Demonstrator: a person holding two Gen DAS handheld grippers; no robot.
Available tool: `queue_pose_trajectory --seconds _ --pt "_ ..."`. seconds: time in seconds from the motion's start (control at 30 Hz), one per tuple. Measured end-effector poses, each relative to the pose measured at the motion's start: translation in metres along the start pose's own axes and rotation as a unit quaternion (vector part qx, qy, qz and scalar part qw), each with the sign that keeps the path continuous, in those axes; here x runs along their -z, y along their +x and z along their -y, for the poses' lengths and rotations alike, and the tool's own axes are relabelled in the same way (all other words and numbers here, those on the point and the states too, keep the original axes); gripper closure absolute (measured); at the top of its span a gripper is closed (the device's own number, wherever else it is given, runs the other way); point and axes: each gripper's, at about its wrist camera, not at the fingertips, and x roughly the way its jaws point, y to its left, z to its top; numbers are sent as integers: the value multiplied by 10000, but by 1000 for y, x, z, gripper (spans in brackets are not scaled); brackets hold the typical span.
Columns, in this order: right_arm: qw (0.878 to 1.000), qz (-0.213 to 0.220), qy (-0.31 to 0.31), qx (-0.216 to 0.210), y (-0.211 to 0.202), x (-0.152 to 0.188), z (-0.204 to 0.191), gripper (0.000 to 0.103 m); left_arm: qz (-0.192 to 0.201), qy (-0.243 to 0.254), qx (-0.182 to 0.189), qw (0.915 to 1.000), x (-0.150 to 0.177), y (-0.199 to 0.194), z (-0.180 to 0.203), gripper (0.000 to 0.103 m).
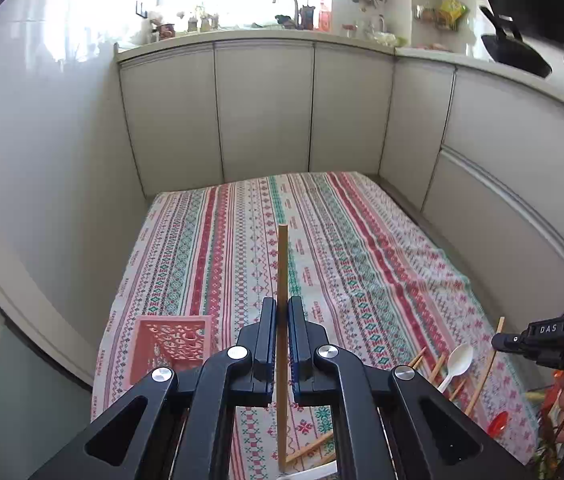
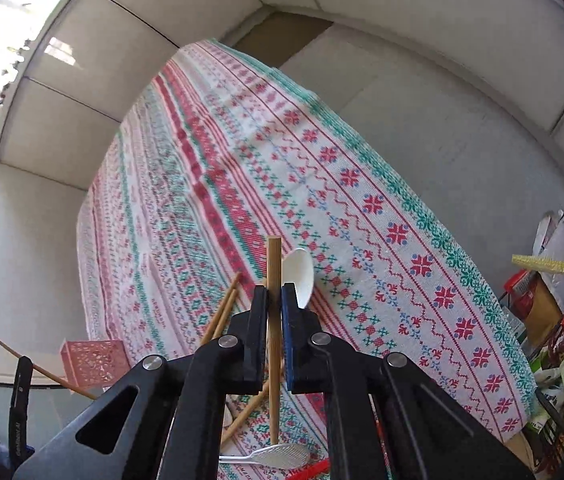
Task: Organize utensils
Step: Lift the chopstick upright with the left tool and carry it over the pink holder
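I have a chopstick in each claw. My left claw [image 1: 281, 312] is clamped on one chopstick [image 1: 282, 264], its long axis running straight ahead along the fingers, tip out past them over the bench [image 1: 362, 240]. My right claw [image 2: 274, 300] grips a second chopstick [image 2: 274, 264] the same way, held above the loose pile: more chopsticks [image 2: 222, 316], a white spoon [image 2: 300, 276] and a slotted spoon [image 2: 278, 455] lying on the cloth.

The pink basket [image 1: 170, 344] sits at the near left edge of the bench, just left of my left claw and below it. From the right claw it lies well off to the left [image 2: 94, 362]. So the left is the nearer one, I judge, and its chopstick points forward, not towards the basket; it would need swinging left and tipping down to drop in.
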Motion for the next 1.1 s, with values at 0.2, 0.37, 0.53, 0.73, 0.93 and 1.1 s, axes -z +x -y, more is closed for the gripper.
queue_pose_trajectory --seconds 0.2,0.37,0.53,0.73,0.93,1.1 --pt "9948 691 -665 -345 -52 15 -33 96 556 -396 257 9973 -12 -49 -25 98" --pt "9827 1223 -1236 -634 -89 30 -61 96 1149 -513 434 9911 -21 -92 -42 98" --pt "9702 1561 -1667 -806 -104 43 -90 96 1791 -699 215 9811 -24 -125 -65 98" --pt "9628 1566 -1952 -1018 -98 54 -120 96 2128 -537 -376 9749 -19 -115 -80 98" --pt "9553 1637 -2194 -1120 -92 65 -141 96 1846 -287 -529 9810 -7 -68 -93 98" --pt "9482 1712 -2420 -1138 -89 72 -154 96 1520 -391 -466 9865 1 -36 -110 98"
